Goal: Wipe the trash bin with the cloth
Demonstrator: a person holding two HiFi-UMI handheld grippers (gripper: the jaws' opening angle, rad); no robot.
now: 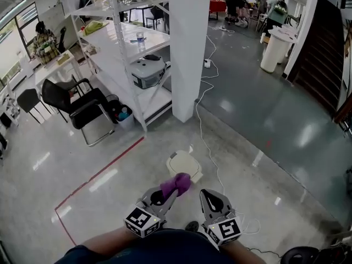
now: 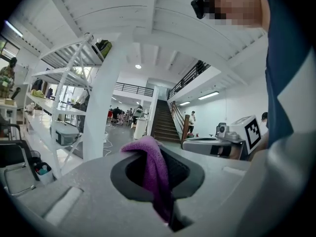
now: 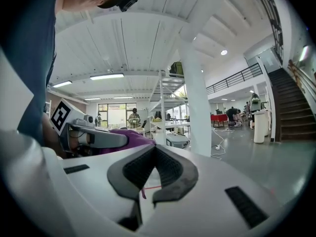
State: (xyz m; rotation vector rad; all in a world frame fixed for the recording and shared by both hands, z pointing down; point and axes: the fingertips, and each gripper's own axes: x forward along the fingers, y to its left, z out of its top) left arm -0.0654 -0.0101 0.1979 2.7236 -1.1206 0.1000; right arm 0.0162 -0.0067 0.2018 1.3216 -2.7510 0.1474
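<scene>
You stand on a glossy grey polished floor (image 1: 264, 120), a white square pillar (image 1: 188, 48) ahead, white metal shelving (image 1: 129, 43) and a black chair (image 1: 77, 106) left, a dark staircase (image 1: 324, 65) right.

White pillar (image 1: 190, 54), shelving rack (image 1: 125, 38) beside it, black chair (image 1: 76, 102), red floor line (image 1: 102, 172), staircase (image 1: 323, 59).

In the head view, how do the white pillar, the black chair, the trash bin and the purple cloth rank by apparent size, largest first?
1. white pillar
2. black chair
3. trash bin, only slightly ahead of
4. purple cloth; it is nearer the camera, so this last pair is unsure.
</scene>
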